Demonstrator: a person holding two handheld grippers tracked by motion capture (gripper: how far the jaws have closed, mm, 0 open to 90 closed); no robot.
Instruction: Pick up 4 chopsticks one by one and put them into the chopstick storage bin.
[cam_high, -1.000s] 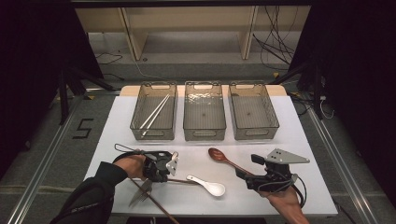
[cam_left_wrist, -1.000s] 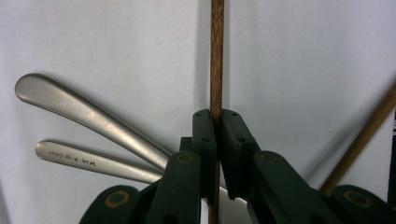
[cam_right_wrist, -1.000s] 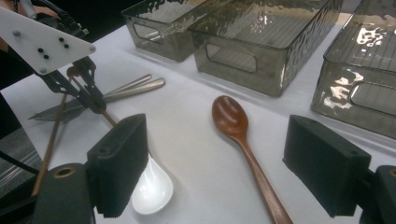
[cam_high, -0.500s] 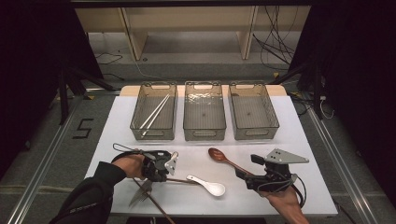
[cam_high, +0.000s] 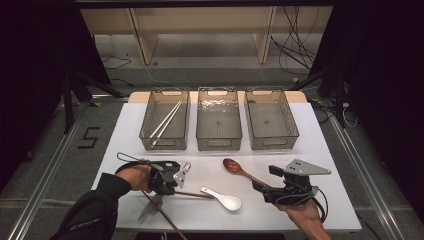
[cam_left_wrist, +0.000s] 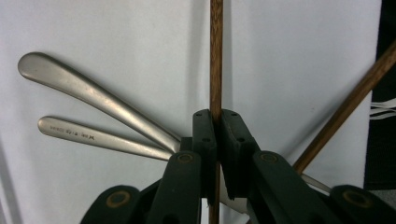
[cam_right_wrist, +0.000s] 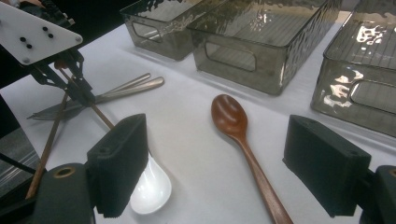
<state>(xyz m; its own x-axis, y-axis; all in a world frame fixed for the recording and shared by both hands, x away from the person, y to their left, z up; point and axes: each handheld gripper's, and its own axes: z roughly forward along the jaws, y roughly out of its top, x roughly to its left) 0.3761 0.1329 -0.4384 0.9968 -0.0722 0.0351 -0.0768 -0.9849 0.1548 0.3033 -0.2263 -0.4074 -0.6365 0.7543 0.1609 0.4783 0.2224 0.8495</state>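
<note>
My left gripper (cam_high: 161, 189) (cam_left_wrist: 218, 116) is shut on a brown wooden chopstick (cam_left_wrist: 215, 56) (cam_high: 170, 222), whose long end slants out past the table's near edge. A second wooden chopstick (cam_high: 195, 195) (cam_left_wrist: 345, 107) lies on the white table beside it. A metal fork (cam_high: 150, 207) and another metal piece of cutlery (cam_left_wrist: 84, 88) lie under that gripper. A white ceramic spoon (cam_high: 227, 201) (cam_right_wrist: 152, 186) rests mid-table. My right gripper (cam_high: 260, 190) (cam_right_wrist: 224, 163) stands open, and the handle of a brown wooden spoon (cam_high: 237, 168) (cam_right_wrist: 233, 119) runs between its jaws.
Three clear grey bins (cam_high: 165, 142) (cam_high: 219, 142) (cam_high: 272, 142) stand in a row at the back of the table. The left one holds a pair of pale chopsticks (cam_high: 167, 120). In the right gripper view the left gripper (cam_right_wrist: 77, 91) stands at the upper left.
</note>
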